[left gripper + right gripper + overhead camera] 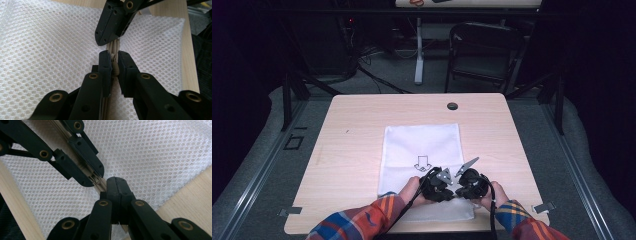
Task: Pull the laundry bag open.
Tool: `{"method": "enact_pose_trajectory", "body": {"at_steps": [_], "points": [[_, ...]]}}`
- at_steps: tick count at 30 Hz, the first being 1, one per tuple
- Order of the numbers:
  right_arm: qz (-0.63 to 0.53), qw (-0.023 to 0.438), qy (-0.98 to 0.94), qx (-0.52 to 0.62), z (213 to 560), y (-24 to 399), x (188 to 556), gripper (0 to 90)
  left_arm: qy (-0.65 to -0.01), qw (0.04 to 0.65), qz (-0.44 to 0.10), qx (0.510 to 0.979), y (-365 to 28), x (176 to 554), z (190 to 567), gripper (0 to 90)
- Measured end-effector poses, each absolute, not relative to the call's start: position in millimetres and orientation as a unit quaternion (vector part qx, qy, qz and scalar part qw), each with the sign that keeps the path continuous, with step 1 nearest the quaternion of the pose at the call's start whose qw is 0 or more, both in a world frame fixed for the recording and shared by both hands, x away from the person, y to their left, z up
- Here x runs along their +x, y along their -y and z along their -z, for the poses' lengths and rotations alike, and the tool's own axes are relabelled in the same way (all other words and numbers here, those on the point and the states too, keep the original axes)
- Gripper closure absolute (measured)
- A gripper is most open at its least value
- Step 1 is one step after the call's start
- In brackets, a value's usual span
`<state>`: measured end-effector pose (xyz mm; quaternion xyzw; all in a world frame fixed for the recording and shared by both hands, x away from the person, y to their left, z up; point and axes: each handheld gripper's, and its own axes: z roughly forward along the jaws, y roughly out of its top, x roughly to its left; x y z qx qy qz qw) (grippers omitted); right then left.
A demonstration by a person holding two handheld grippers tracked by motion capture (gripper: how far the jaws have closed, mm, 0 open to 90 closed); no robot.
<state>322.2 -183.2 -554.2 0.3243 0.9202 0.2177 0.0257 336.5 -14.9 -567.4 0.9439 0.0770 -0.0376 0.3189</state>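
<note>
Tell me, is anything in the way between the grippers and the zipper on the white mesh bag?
Nothing visible is. The left gripper is already pinched on the zipper, and the right gripper is clamped on the same zipper line beside it, on the mesh bag.

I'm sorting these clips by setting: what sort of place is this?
Probably a lab or recording workspace, not a home: a bare wooden table inside a dark metal frame, cables on the grey floor, and a folding chair behind.
</note>
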Motion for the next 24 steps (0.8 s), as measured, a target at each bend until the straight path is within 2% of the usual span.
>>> {"method": "enact_pose_trajectory", "body": {"at_steps": [24], "points": [[-0.203, 0.028, -0.925, 0.319, 553, 183, 321, 90.0, -0.087, 0.313, 0.043, 0.945, -8, 340, 564, 81.6]]}}
